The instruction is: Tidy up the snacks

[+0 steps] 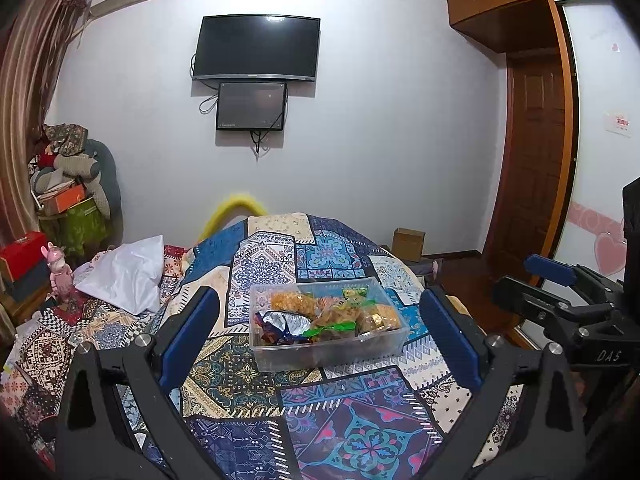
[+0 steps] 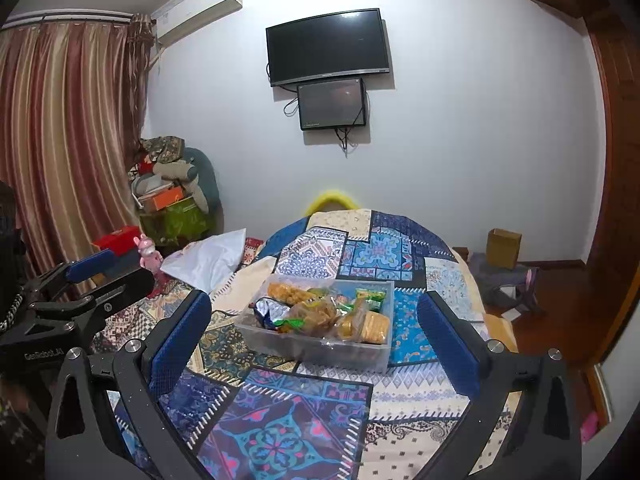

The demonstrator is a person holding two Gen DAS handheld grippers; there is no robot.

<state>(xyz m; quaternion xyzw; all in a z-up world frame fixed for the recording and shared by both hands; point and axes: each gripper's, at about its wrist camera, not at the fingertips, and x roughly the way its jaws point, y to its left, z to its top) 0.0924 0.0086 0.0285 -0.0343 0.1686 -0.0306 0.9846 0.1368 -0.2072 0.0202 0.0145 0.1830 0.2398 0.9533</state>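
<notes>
Progress: the snack packets (image 1: 320,314) already lie heaped in the clear plastic bin (image 1: 396,340); no loose packet shows on the patchwork cloth (image 1: 248,380), so the gathering looks largely done. What may be left is ordering the jumble inside, which I judge untidy.
Bin place: middle of the cloth-covered table, well in from every edge, a little nearer the far edge.
Contents: a crumpled blue-and-silver foil bag (image 2: 268,310) at the bin's left end, yellow cracker packs (image 2: 374,328) at its right end, green-wrapped sweets (image 2: 370,294) toward the back.
Left gripper (image 1: 320,330): jaws spread wide, holding nothing, short of the bin.
Right gripper (image 2: 314,330): likewise released and empty, short of the bin.
Surroundings: white pillow (image 1: 128,276) off the table's left edge, cardboard box (image 2: 504,248) on the floor past the right edge.
Obstruction: nothing stands between grippers and bin.
</notes>
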